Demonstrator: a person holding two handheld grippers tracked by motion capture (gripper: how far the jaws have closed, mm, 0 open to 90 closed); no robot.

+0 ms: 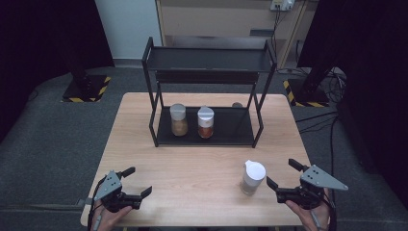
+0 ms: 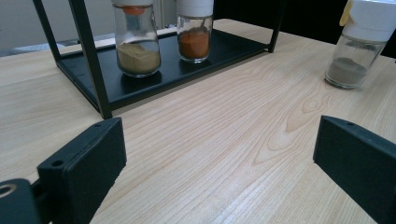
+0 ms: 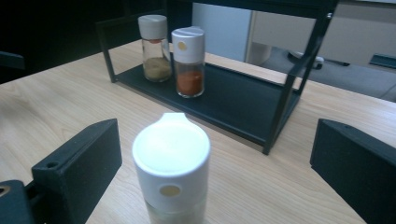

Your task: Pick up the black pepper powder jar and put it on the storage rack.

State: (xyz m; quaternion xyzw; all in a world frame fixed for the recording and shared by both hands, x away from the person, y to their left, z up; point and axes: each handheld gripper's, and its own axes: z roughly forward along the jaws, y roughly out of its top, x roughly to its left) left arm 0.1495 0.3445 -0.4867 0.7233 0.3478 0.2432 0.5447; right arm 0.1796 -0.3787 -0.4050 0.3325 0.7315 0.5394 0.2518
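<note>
While both arms sit low at the near edge of the desk (image 1: 192, 159), the right hand-held gripper (image 1: 285, 177) has its jaws spread wide apart, gripping nothing; the white-capped spice jar (image 1: 252, 177) stands upright just beside it, at about nine o'clock from its fingertips, not touching them; in the right gripper view that jar (image 3: 171, 168) sits dead centre between the two black jaws, close to the lens, white cap with a small round yellowish dot on its side, clear glass below; over on the other side, the left hand-held gripper (image 1: 137, 181) is likewise wide open and holding nothing, resting at roughly seven o'clock on the desk, well apart from the jar; from the left gripper view the jar (image 2: 360, 44) appears far off at two o'clock, a little greyish-brown powder in the bottom; at twelve o'clock on the desk stands the black two-tier rack (image 1: 207, 77); on its lower shelf, two more jars stand side by side, near each other but apart; the tan-powder jar (image 1: 178, 119) sits on the left, the orange-powder jar (image 1: 206, 122) on its right; a hand (image 1: 308, 214) wraps the right gripper's grip at five o'clock.
</note>
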